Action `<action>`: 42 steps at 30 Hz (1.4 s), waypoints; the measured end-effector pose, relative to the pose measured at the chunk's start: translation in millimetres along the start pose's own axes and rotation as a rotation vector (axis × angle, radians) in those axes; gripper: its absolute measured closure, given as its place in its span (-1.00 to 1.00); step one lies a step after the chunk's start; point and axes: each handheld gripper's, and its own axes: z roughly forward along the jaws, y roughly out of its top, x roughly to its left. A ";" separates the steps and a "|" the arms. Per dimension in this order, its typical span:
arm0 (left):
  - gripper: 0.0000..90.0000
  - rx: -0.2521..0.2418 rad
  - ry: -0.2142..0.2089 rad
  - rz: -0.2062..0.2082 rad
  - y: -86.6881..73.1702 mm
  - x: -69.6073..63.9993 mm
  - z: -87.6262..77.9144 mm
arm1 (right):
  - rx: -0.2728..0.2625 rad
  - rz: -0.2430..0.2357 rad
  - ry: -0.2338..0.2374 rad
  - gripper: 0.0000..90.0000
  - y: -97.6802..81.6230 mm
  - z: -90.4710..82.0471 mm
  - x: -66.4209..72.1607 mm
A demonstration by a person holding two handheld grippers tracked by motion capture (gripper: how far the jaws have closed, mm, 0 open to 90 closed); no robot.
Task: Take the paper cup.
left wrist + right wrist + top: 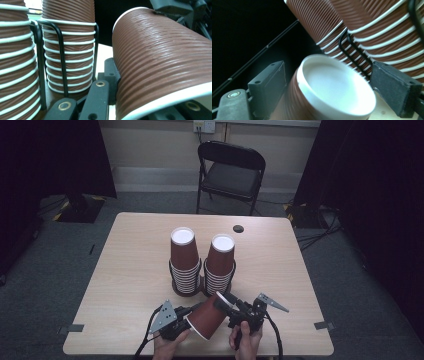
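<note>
The loose paper cup point(209, 316) lies tilted on its side just in front of the two cup stacks point(202, 262), above the near part of the table point(130, 270). The left gripper point(186, 320) is clamped tight on its rim wall, while the right gripper point(231, 306) stands wide around its white base, pads apparently not pressing. The cup looks light and thin-walled, ribbed enough not to slip but easy to crush, so a gentle hold near the stiffer base or rolled rim seems safest.
</note>
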 end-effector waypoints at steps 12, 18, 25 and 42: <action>0.91 0.100 0.028 0.020 8.8 14.0 -13.1 | -0.044 -0.259 -0.113 -0.73 -0.4 -18.0 5.8; 0.91 0.165 0.046 -0.008 14.1 25.9 -20.9 | -0.030 -0.328 -0.134 -0.72 -2.2 -25.8 6.9; 0.91 0.226 0.049 -0.003 22.6 31.2 -25.4 | -0.011 -0.436 -0.160 -0.72 -6.1 -25.3 6.1; 0.91 0.413 0.009 -0.028 49.7 44.0 -19.2 | 0.097 -0.766 -0.290 -0.69 -23.6 -16.7 16.4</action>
